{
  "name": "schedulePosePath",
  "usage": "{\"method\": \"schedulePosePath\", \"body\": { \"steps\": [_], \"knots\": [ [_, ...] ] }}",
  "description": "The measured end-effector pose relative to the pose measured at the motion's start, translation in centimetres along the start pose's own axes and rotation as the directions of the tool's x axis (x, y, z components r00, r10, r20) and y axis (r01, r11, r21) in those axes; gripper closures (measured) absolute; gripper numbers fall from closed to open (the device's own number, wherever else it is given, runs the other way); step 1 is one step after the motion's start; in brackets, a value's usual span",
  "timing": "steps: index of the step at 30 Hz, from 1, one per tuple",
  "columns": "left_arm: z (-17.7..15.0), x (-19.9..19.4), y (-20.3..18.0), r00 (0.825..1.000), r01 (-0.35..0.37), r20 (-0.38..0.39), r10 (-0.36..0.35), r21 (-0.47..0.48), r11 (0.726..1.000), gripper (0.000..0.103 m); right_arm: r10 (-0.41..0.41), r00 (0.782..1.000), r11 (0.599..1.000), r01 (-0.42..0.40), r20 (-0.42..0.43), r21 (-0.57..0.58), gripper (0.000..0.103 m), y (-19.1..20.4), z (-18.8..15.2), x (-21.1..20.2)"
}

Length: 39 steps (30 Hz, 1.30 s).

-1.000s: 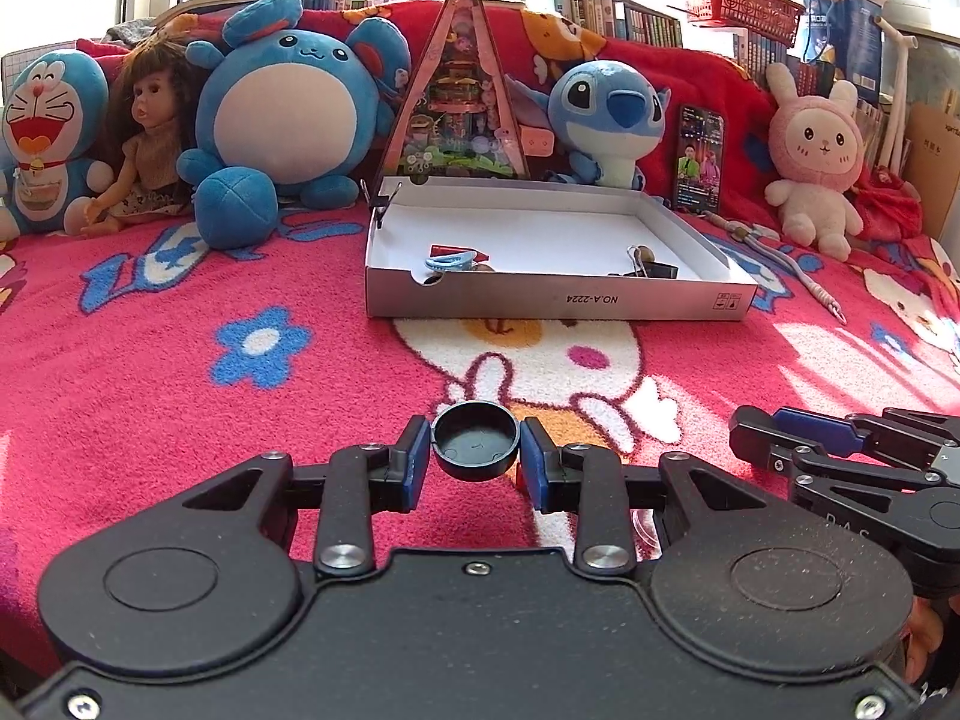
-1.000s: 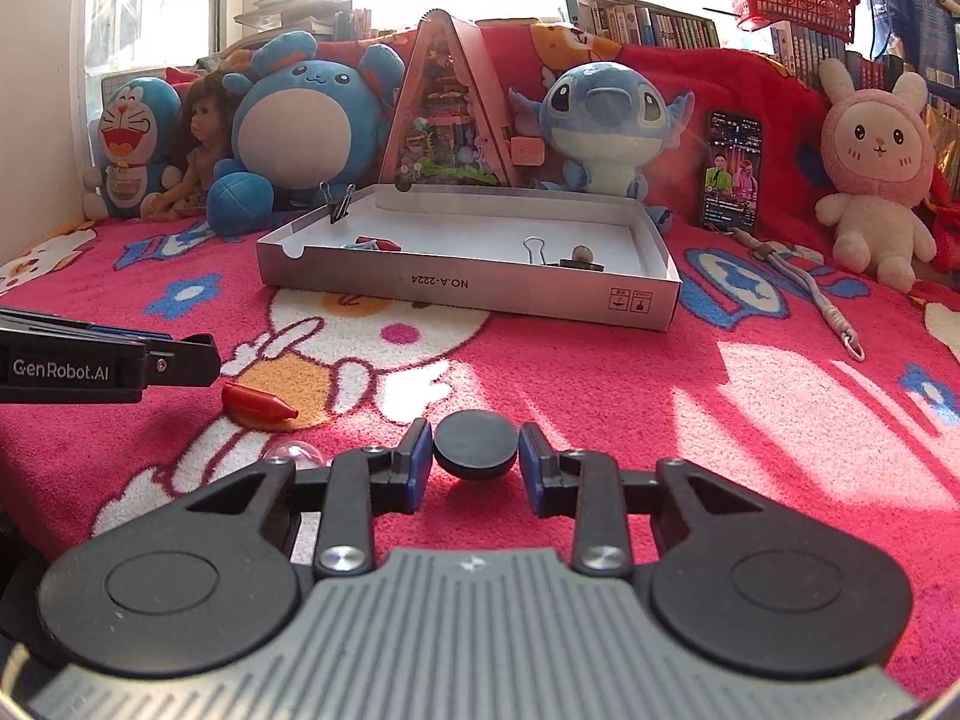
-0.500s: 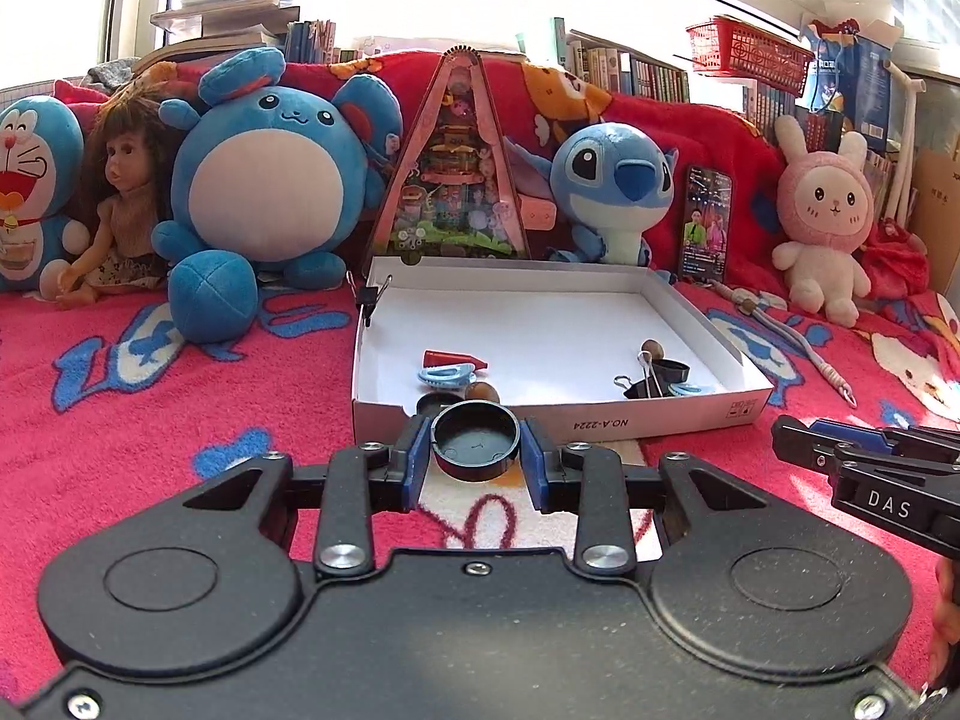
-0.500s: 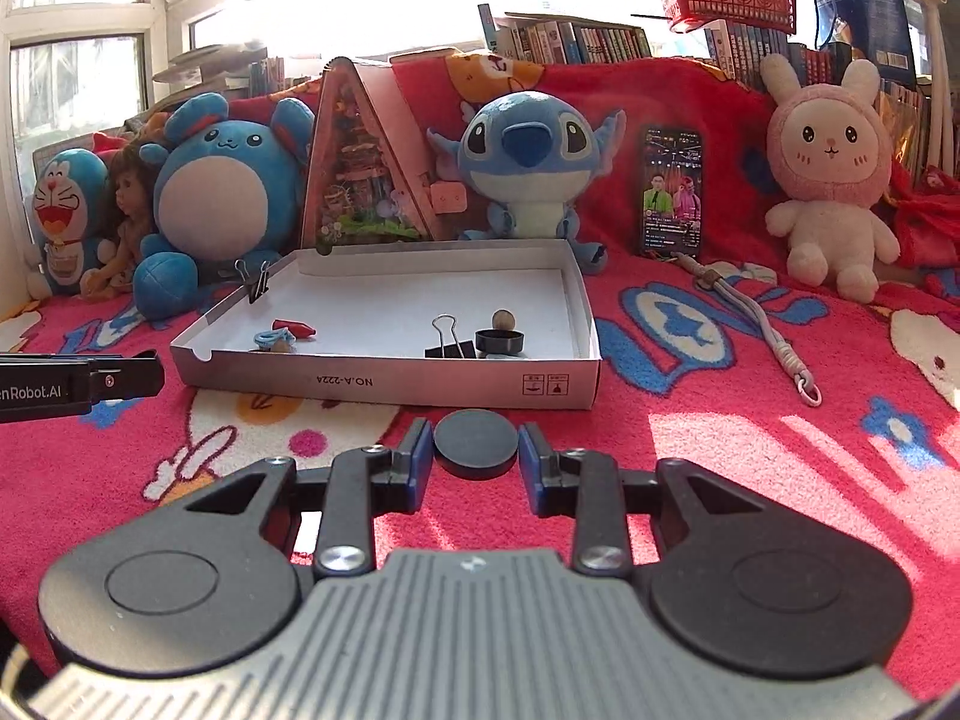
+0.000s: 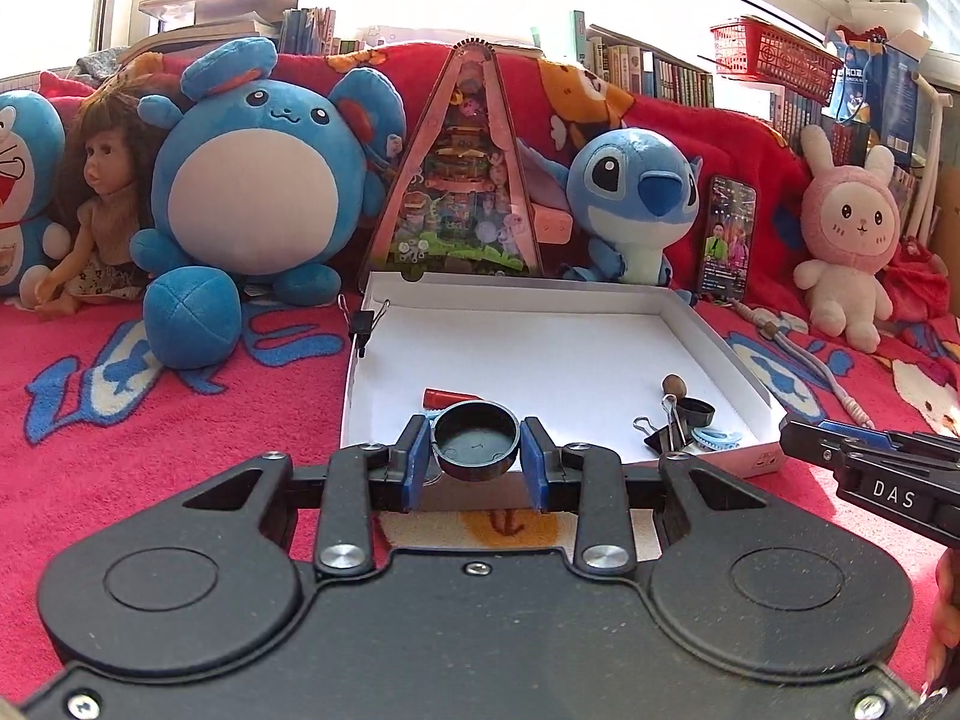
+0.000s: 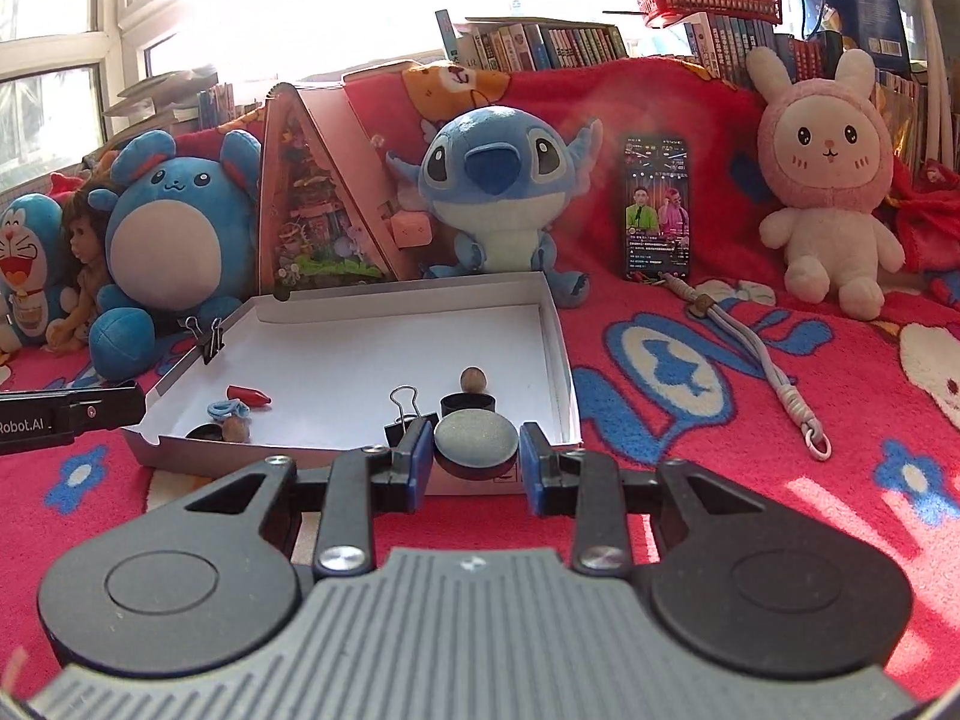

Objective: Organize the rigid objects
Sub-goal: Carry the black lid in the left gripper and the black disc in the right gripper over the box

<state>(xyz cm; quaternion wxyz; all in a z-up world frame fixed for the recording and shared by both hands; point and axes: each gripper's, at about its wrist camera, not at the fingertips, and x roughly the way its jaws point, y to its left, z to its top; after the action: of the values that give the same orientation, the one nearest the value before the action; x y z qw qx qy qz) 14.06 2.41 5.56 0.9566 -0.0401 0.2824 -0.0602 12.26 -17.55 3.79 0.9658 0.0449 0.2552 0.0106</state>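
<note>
left gripper (image 5: 476,456) clamping black cap (image 5: 475,439); right gripper (image 6: 476,459) clamping black lid (image 6: 476,441)

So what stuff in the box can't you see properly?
- Left wrist view: the blue loop is half hidden by the binder clip; the red cone is partly behind the held black cap.
- Right wrist view: the small black cup sits partly behind the held round lid.

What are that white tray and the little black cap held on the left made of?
The white tray looks like thin matte cardboard: folded corners, a printed outer side. The black cap in the left gripper seems moulded plastic, smooth and slightly glossy, with a raised rim.
</note>
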Motion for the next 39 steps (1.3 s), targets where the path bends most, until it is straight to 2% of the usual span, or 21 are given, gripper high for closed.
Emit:
{"method": "schedulePosePath", "body": {
  "steps": [6, 19, 30, 34, 39],
  "knots": [
    [0.5, 1.5, -0.2, 1.0, -0.001, -0.007, 0.001, -0.001, 1.0, 0.072, -0.002, 1.0, 1.0, 0.002, -0.012, -0.006, 0.067, 0.2, 0.4, 1.1],
    [4.0, 6.3, 0.5, 0.995, 0.015, -0.093, -0.019, -0.042, 0.999, 0.072, 0.011, 0.999, 1.0, -0.011, -0.044, -0.001, 0.067, 0.0, 3.2, 4.4],
    [6.2, 10.4, 0.2, 0.988, 0.001, -0.151, -0.007, -0.04, 0.999, 0.072, 0.051, 0.989, 0.992, -0.034, -0.136, 0.125, 0.067, -1.9, 6.8, 8.8],
    [6.6, 12.3, 0.3, 0.981, 0.004, -0.196, -0.015, -0.055, 0.999, 0.072, 0.053, 0.983, 0.988, -0.026, -0.176, 0.154, 0.067, -2.1, 7.5, 10.9],
    [6.0, 13.9, 0.1, 0.981, -0.037, -0.19, 0.03, -0.029, 0.999, 0.072, 0.048, 0.975, 0.987, -0.013, -0.219, 0.159, 0.067, -1.6, 7.3, 12.9]
  ]
}}
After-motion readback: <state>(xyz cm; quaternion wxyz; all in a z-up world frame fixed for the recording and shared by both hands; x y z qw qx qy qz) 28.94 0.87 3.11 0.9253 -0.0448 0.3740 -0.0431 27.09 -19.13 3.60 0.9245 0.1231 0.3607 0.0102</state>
